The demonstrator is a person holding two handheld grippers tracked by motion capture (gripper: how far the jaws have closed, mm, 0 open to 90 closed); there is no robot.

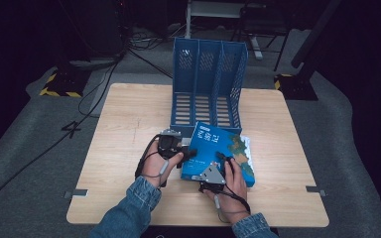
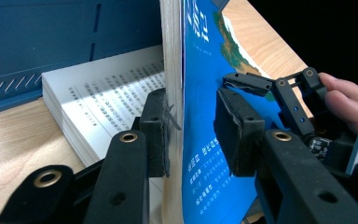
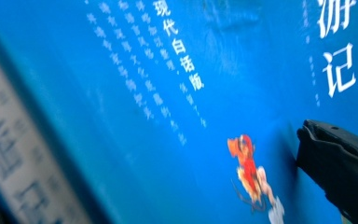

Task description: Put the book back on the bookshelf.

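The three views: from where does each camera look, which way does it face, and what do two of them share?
High view: above the person's side, looking forward and down on the table, blue file rack and blue book; both forearms show.
Left gripper view: on the left gripper, facing the book's lifted cover between its jaws.
Right gripper view: on the right gripper, close against the cover; one jaw shows.
Shared: high and left gripper views show rack, book and right gripper.

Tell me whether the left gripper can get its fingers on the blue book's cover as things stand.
Probably yes: the left gripper already straddles the lifted cover of the blue book, fingers open, nothing between.
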